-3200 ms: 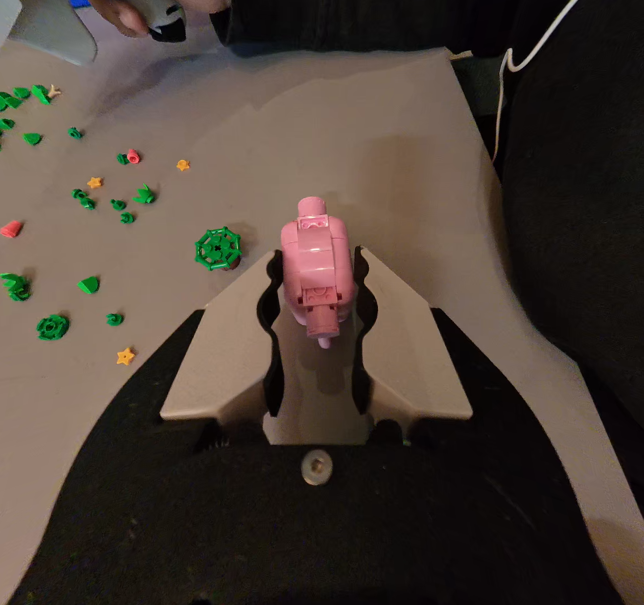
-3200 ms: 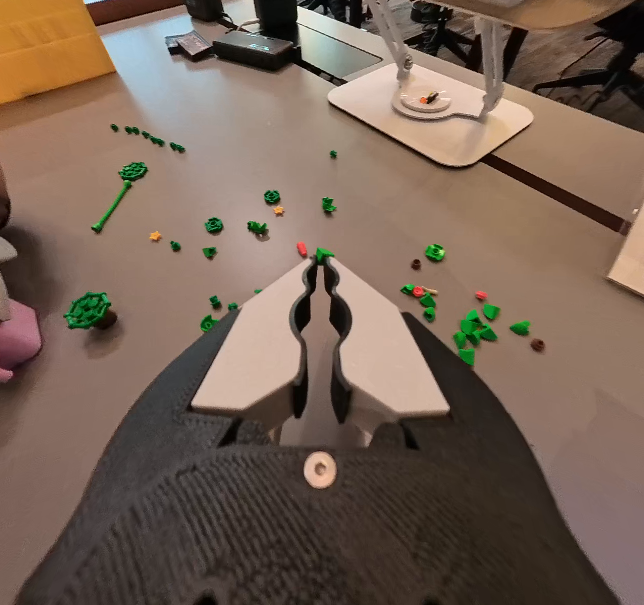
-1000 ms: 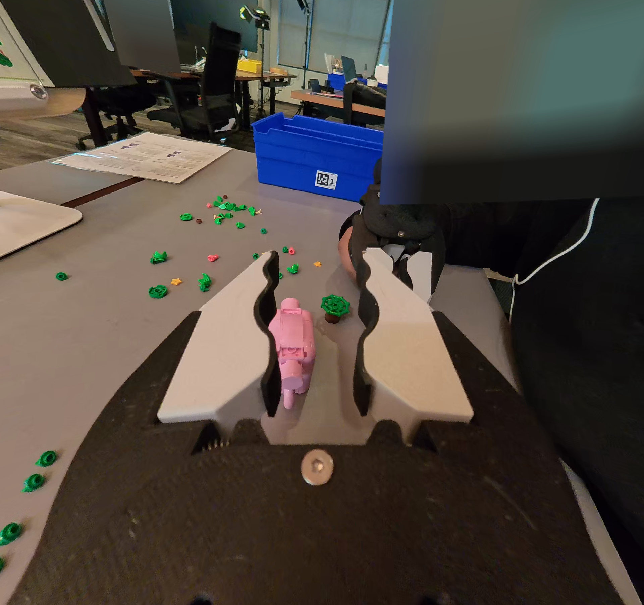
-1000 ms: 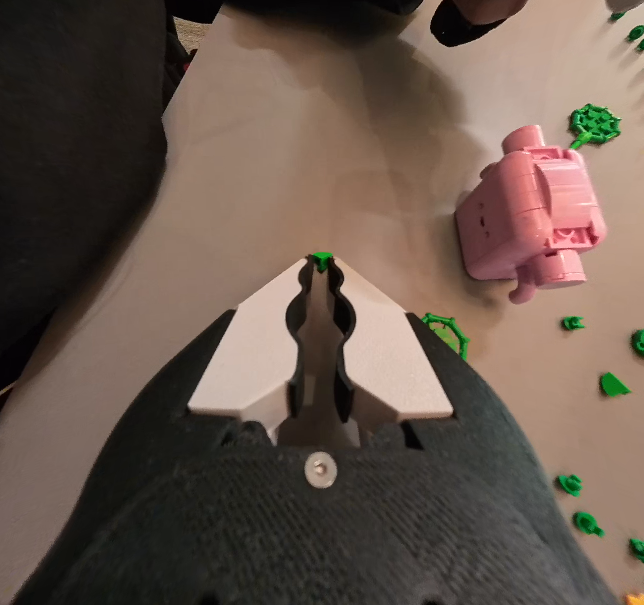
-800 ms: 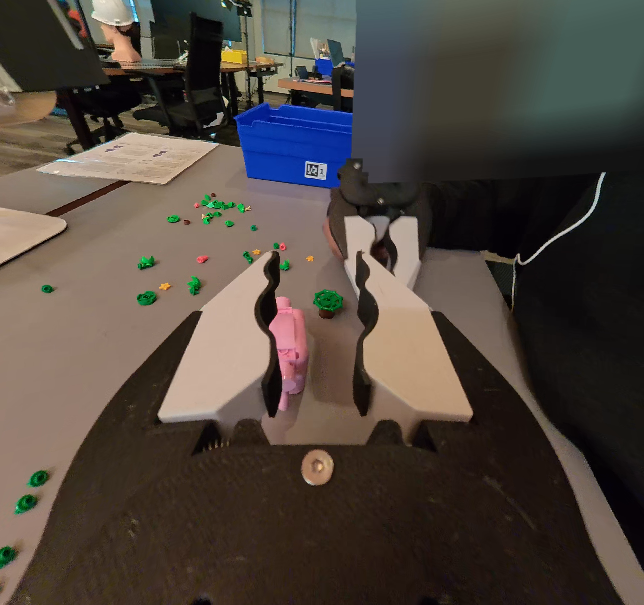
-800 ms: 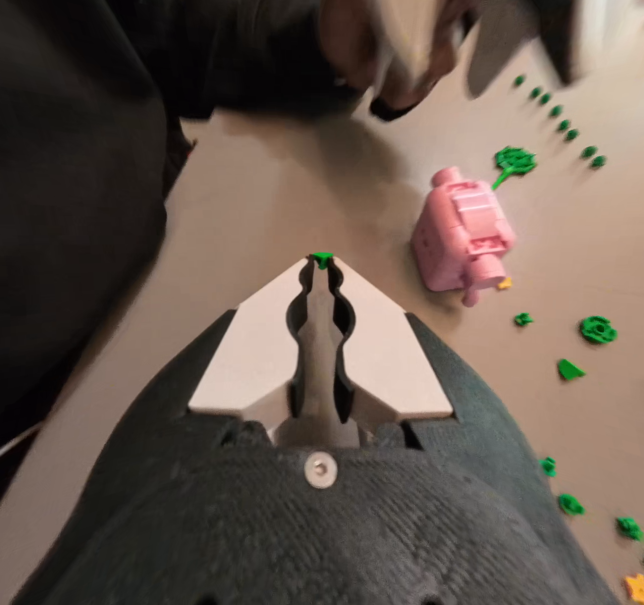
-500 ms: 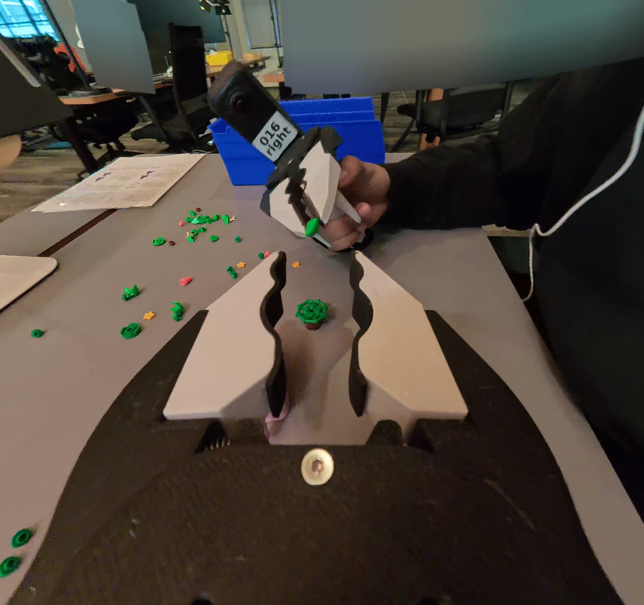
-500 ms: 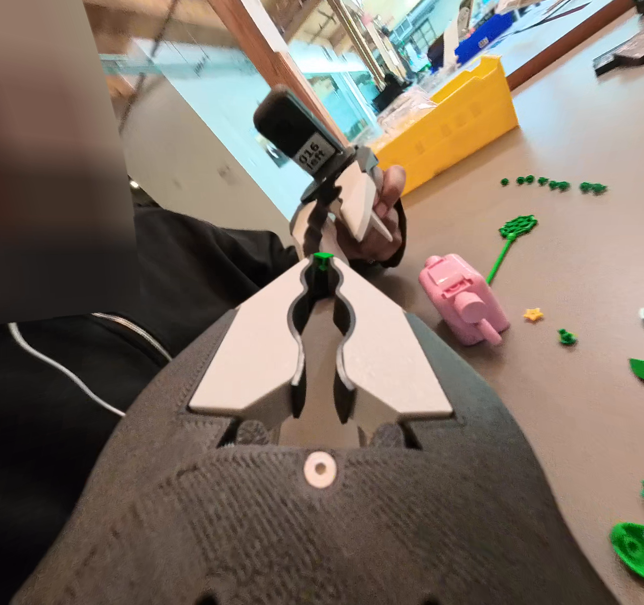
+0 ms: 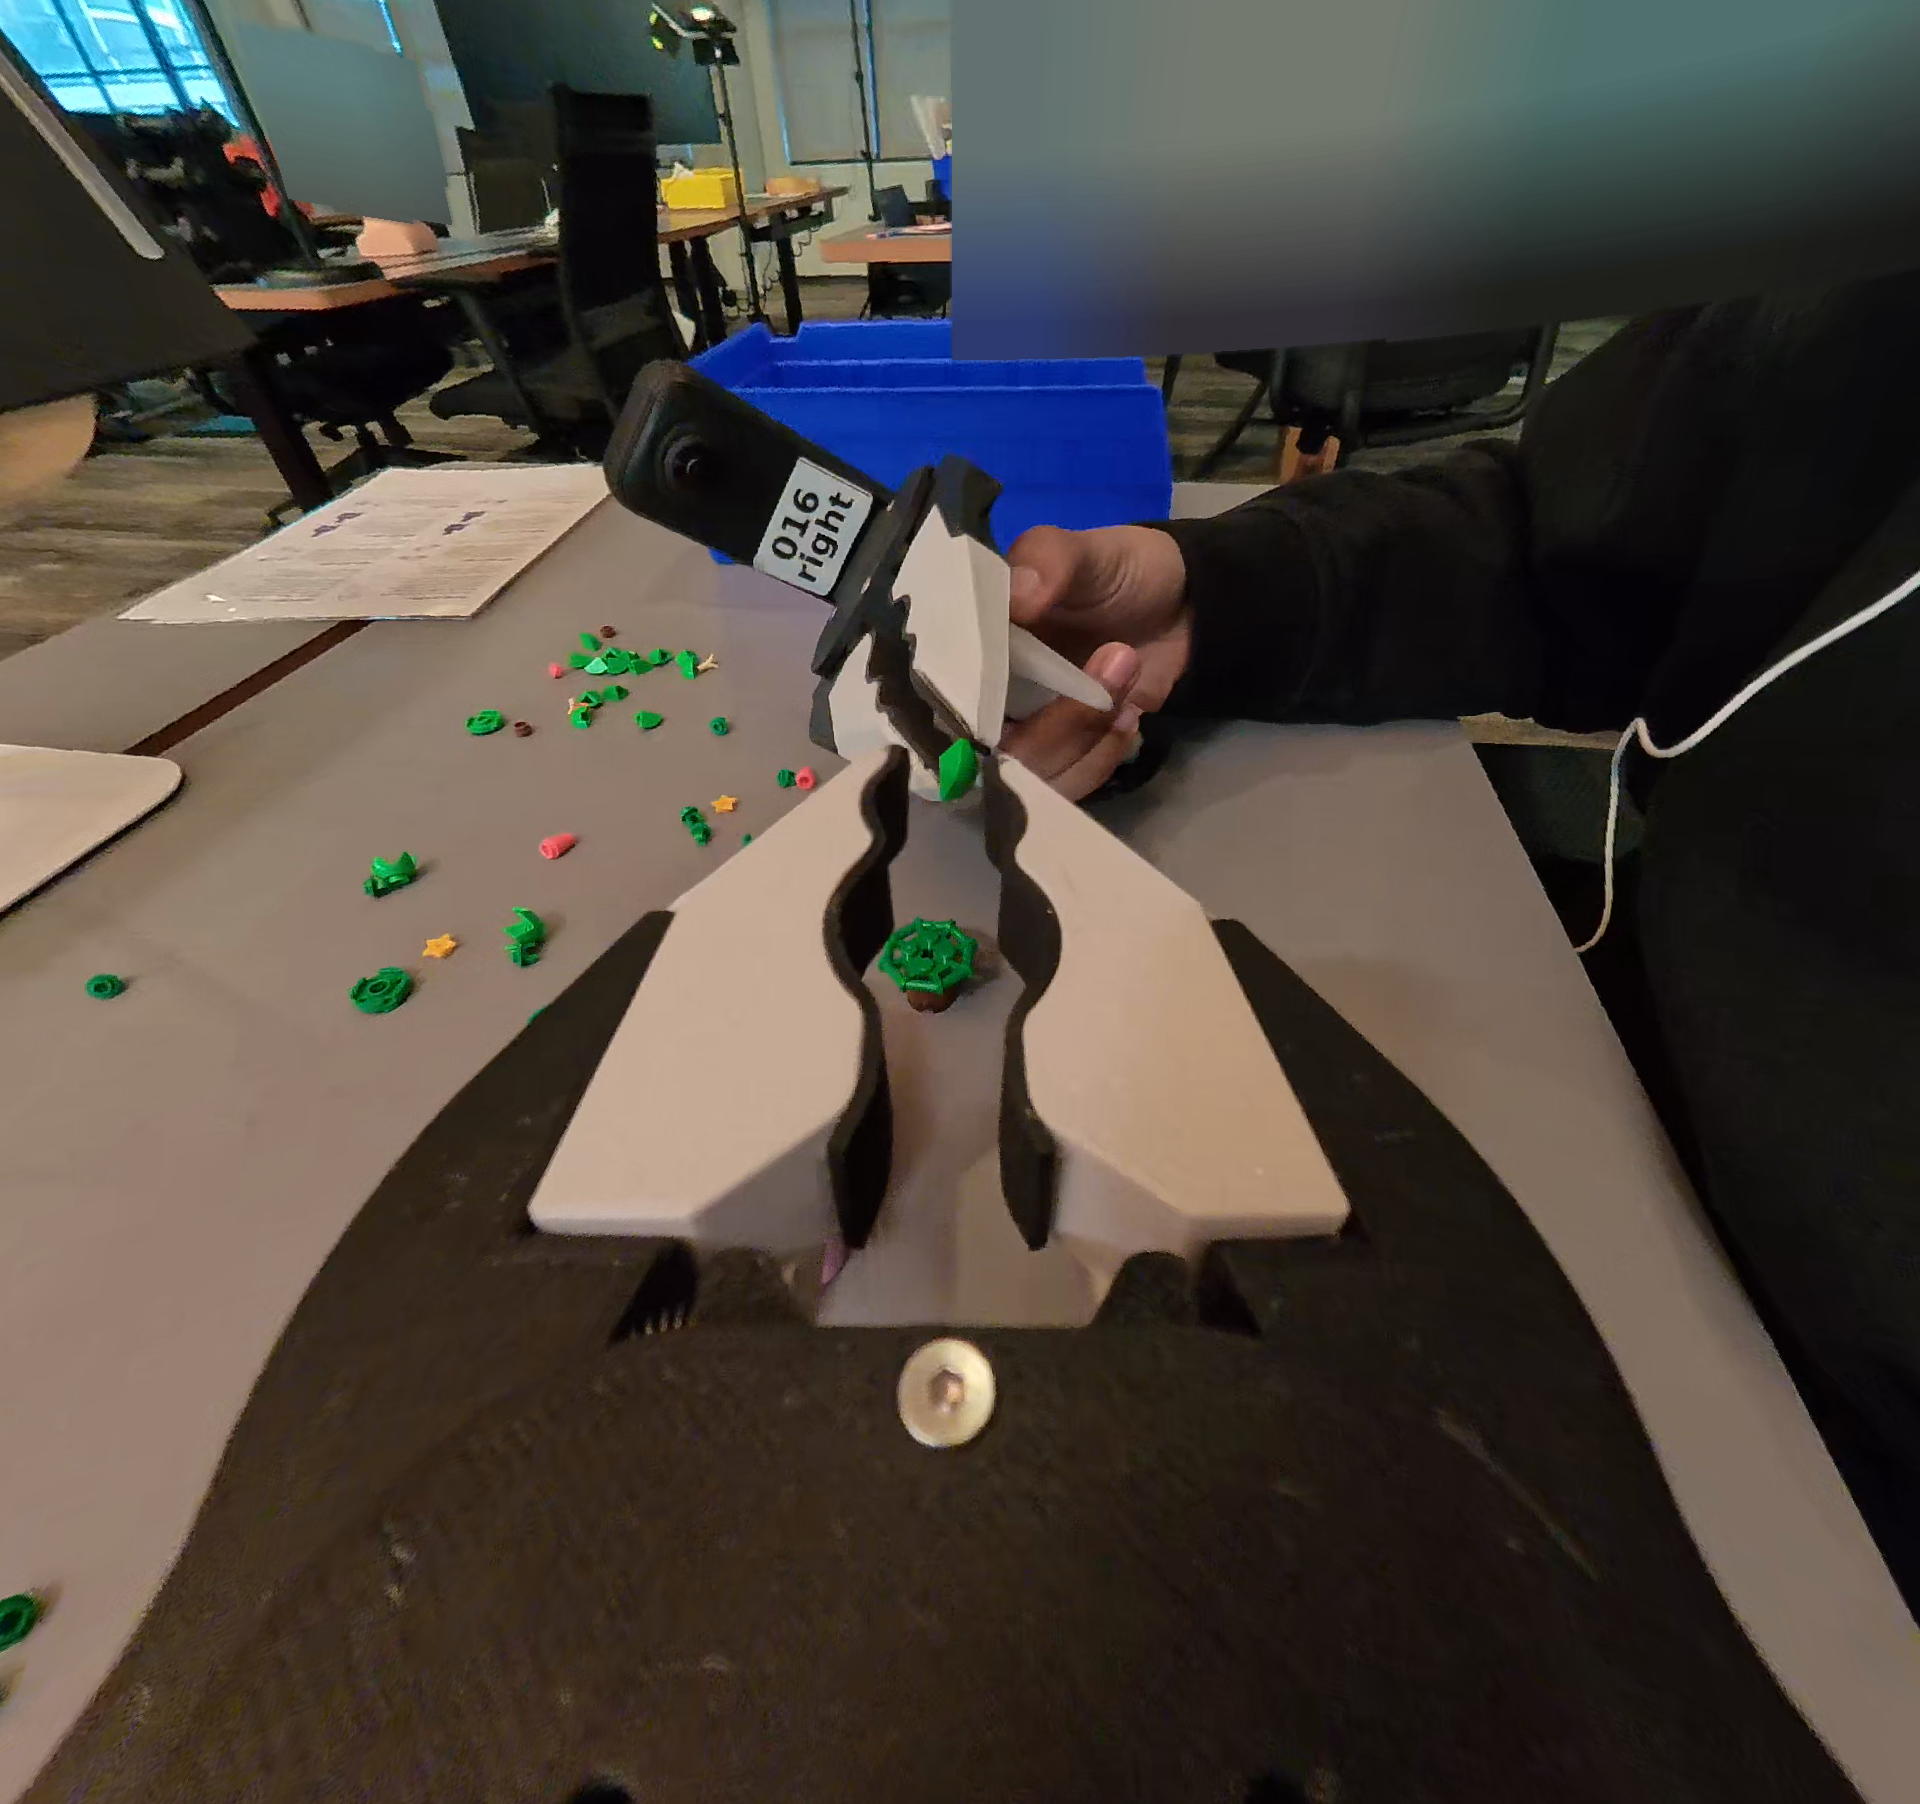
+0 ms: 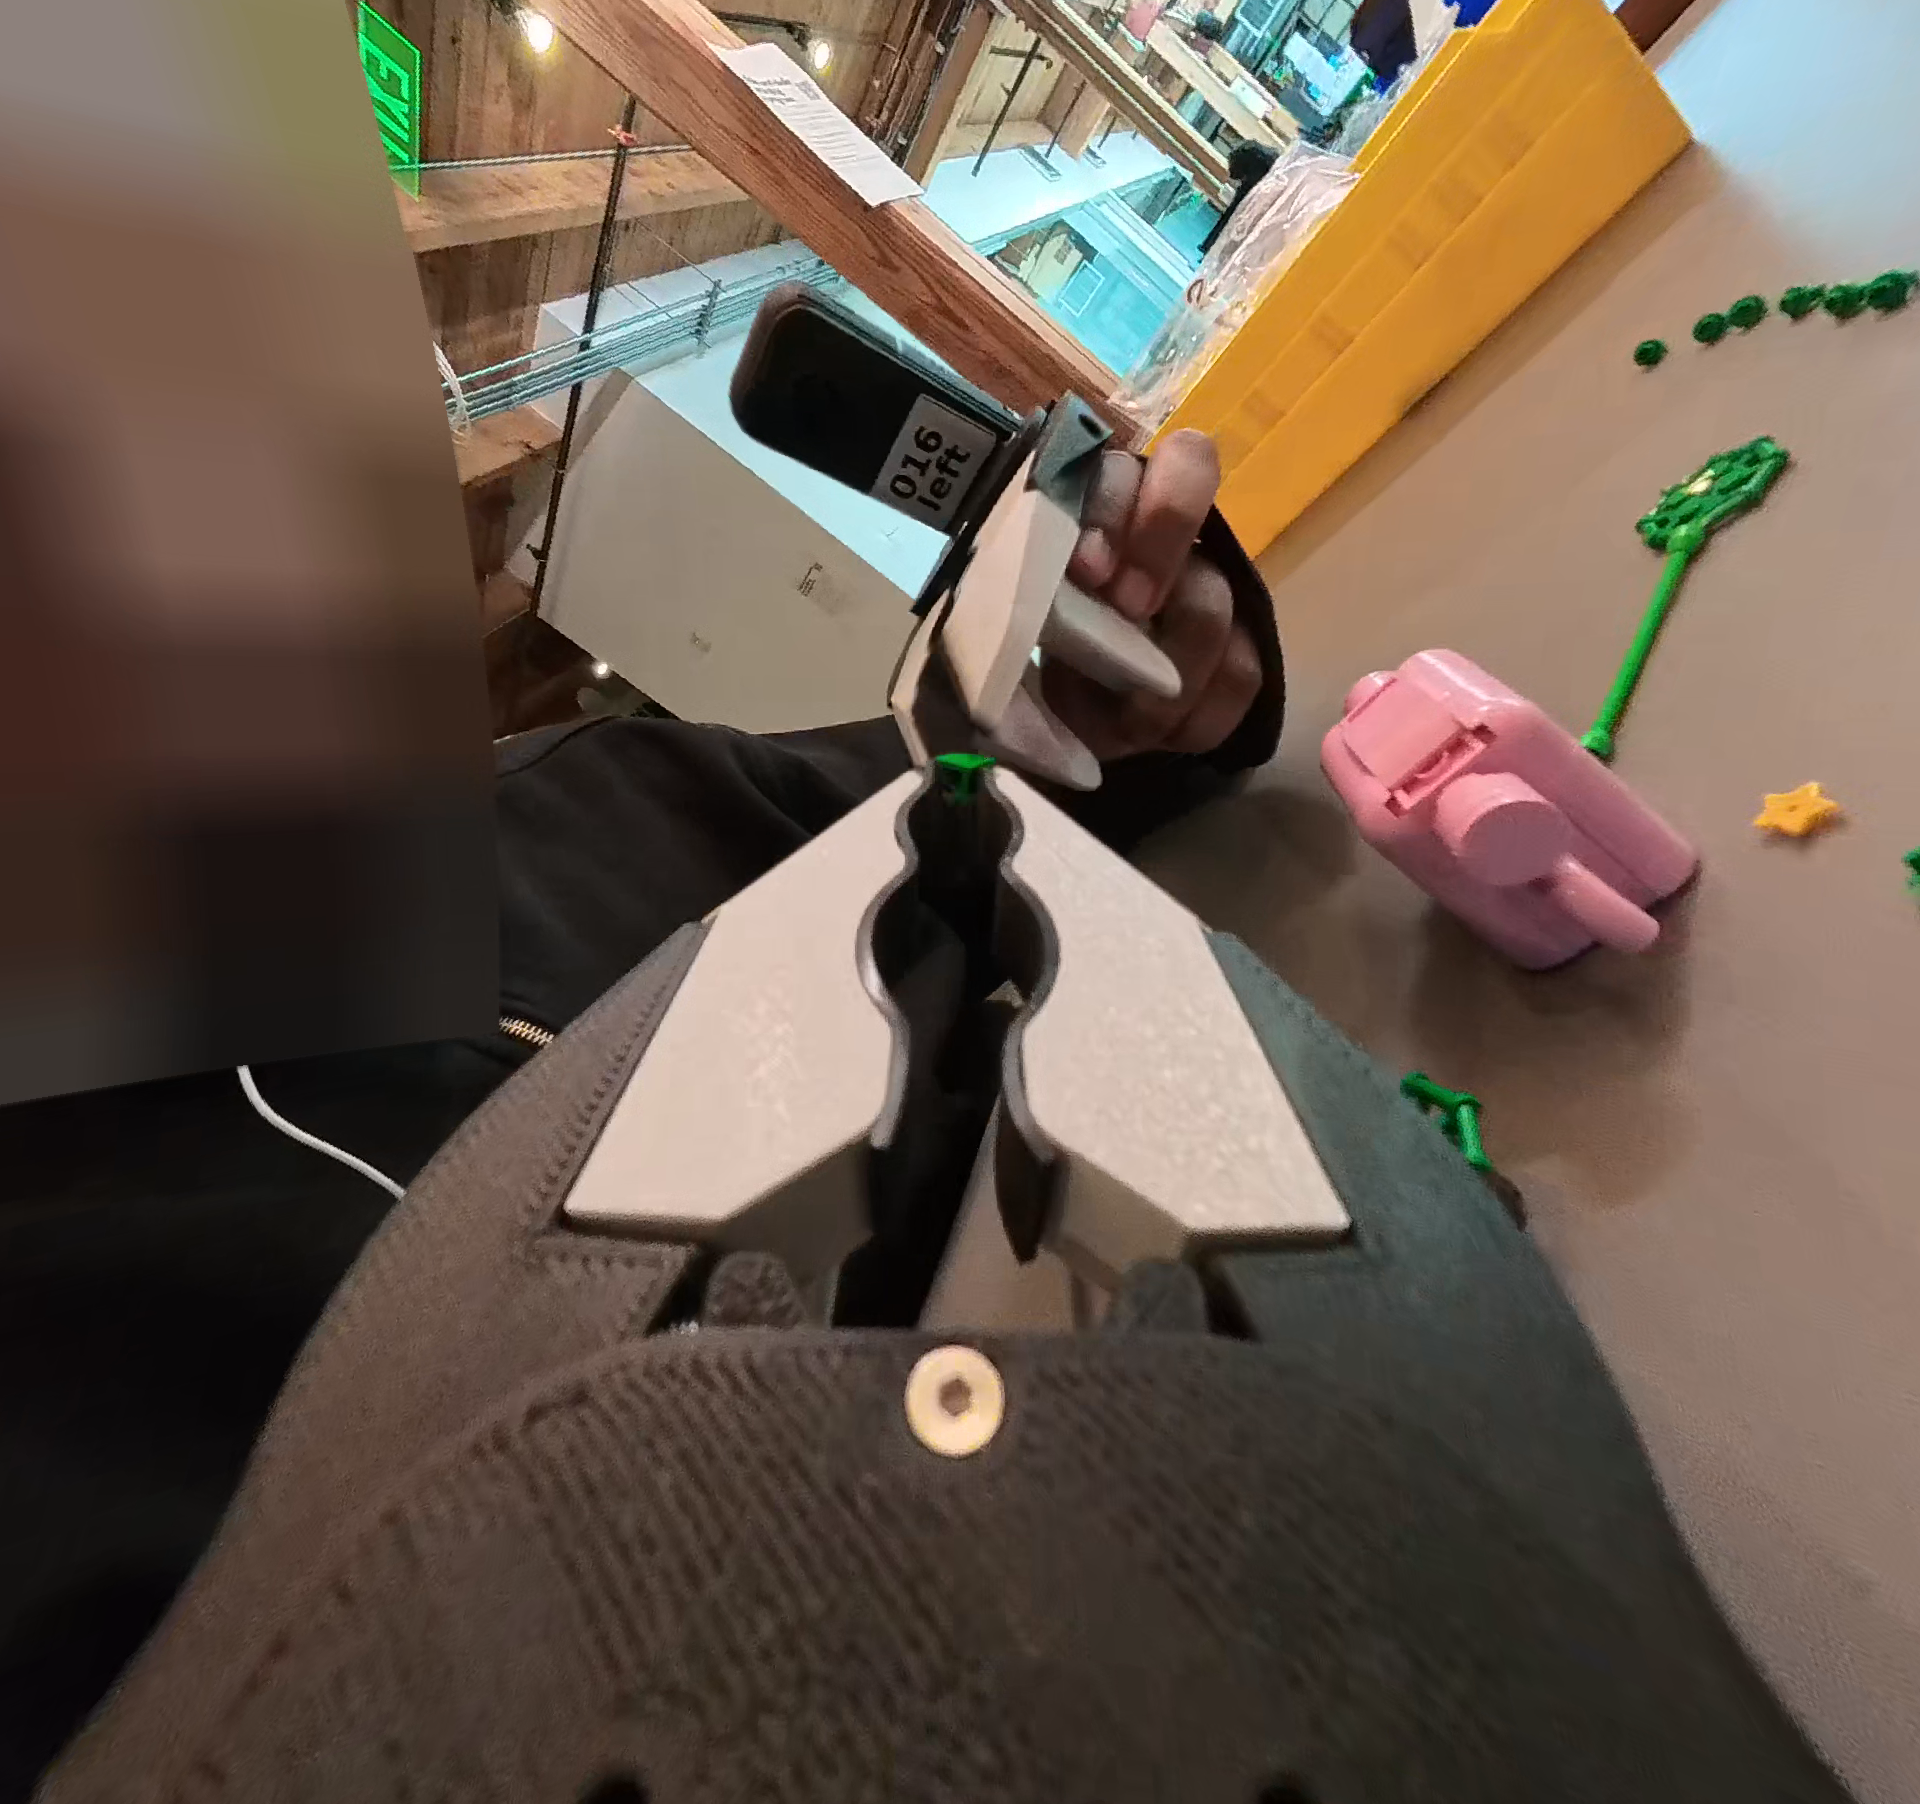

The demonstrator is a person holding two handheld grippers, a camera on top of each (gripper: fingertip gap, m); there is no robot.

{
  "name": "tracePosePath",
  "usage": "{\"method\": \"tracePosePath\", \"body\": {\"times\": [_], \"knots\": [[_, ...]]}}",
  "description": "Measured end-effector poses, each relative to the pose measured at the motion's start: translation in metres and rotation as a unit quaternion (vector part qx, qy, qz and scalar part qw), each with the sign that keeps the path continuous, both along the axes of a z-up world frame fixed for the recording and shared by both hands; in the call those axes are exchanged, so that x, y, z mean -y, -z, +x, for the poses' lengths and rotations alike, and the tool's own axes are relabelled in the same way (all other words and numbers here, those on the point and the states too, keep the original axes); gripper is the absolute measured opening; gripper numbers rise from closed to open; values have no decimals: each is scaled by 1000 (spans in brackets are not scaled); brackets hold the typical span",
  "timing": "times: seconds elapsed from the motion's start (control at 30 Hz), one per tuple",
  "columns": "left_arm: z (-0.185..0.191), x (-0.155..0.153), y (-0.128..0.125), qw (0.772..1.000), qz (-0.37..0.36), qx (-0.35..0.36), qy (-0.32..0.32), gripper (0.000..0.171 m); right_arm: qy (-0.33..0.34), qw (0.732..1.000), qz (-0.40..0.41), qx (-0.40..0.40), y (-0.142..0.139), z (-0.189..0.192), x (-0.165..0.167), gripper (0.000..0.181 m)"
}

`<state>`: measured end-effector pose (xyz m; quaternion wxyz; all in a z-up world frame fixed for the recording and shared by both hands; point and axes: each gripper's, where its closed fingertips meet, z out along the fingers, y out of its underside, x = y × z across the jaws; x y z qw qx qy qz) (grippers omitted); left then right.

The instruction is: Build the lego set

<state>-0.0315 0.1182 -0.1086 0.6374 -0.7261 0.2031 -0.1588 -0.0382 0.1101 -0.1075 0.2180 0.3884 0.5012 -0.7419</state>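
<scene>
Roughly left to right in the right wrist view: right gripper point(image 10: 961, 786) at frame centre pinches a tiny green leaf piece point(image 10: 960, 774) at its very tips, raised off the table point(image 10: 1558, 1183). Left gripper point(image 10: 940, 715), just behind it, has jaws apart and holds nothing. Pink lego build point(image 10: 1507, 804) lies on its side at mid right, ungripped. Risk: the tip-only hold looks marginal, so the leaf could twist or pop out if the grippers bump, and get lost among the loose green bits point(image 9: 613, 663).

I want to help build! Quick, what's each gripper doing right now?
Left gripper: open, holding nothing.
Right gripper: shut on a small green piece at its fingertips.
</scene>
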Motion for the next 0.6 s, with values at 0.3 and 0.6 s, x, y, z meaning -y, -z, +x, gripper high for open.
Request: {"method": "tracePosePath", "body": {"times": [0.3,0.6], "knots": [[3,0,3,1000,-10,1,8,4,0,1000,-3,2,1,0,0,5],[2,0,4,1000,-13,4,9,3,4,1000,4,-3,1,-1,0,5]]}}
